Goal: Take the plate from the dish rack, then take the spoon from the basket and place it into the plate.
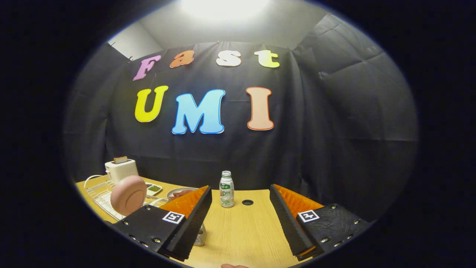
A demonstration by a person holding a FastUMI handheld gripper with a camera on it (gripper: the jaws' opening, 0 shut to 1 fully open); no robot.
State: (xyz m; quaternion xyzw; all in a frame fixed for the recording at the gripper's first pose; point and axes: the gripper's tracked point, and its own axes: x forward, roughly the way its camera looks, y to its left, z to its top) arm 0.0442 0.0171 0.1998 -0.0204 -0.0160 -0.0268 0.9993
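While your gripper (241, 219) hangs wide open over the table (241, 230), the pink plate (128, 195) stands upright in the dish rack (102, 197) beyond the left finger; spoon and basket can't be made out

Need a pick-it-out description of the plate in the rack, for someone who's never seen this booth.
Start at the wooden table and go to the white wire dish rack beside the white toaster. The plate stands on edge in that rack, off to the side of the gripper, whose fingers are open and empty. It is the only round pink thing there.
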